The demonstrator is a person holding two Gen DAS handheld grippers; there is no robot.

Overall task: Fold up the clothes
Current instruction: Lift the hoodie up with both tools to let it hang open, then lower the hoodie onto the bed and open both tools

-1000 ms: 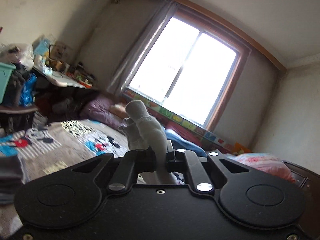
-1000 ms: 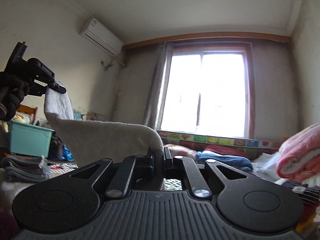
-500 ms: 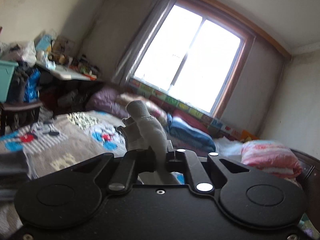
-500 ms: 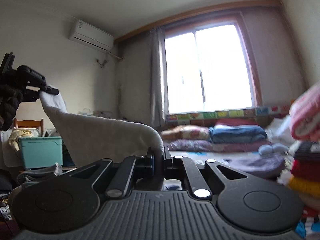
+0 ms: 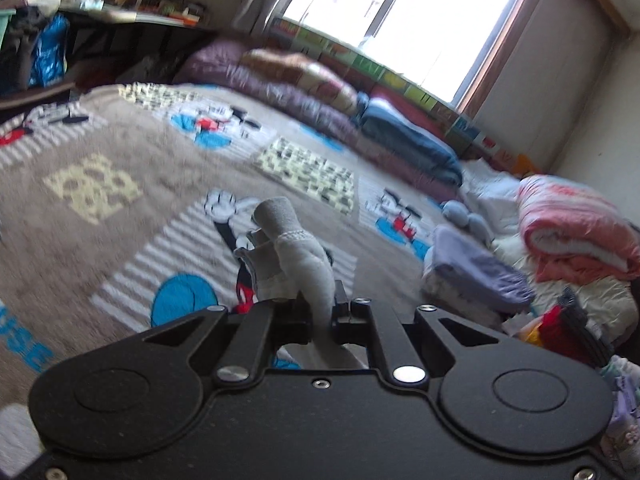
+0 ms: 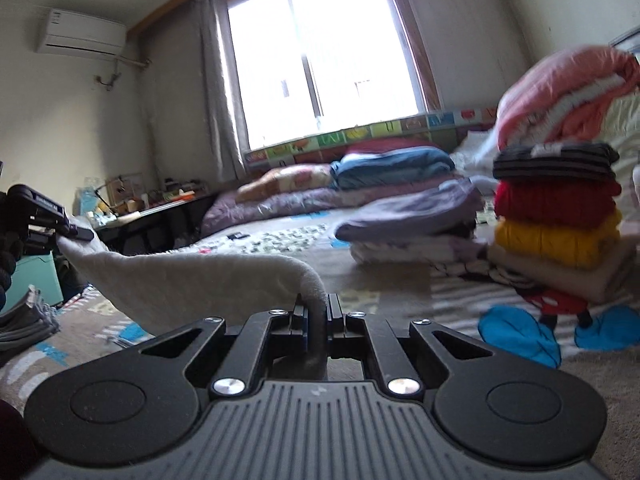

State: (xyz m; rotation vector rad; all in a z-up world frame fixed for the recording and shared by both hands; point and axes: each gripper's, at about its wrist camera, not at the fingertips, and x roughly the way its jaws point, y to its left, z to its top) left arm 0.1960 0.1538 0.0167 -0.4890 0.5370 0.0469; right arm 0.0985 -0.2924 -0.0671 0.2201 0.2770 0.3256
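A pale grey fleecy garment (image 6: 192, 280) hangs stretched between my two grippers, a little above the bed. My right gripper (image 6: 317, 316) is shut on one end of it. In the right wrist view the left gripper (image 6: 68, 232) shows at the far left edge, shut on the other end. In the left wrist view a bunched end of the garment (image 5: 296, 256) with a lace-trimmed edge sticks up from my left gripper (image 5: 322, 312), whose jaws are shut on it. Below lies the cartoon-print bedspread (image 5: 120, 168).
A stack of folded clothes (image 6: 556, 220) in dark stripes, red, yellow and beige stands at the right on the bed. A folded lilac pile (image 6: 412, 220) lies beside it, a pink quilt (image 5: 572, 228) farther right. Folded grey items (image 6: 24, 320) lie at the left. Rolled bedding (image 5: 304, 92) lines the window wall.
Both grippers have tilted and moved downward with the garment; the views now show the bed instead of the ceiling and window. Both stay shut on the garment.
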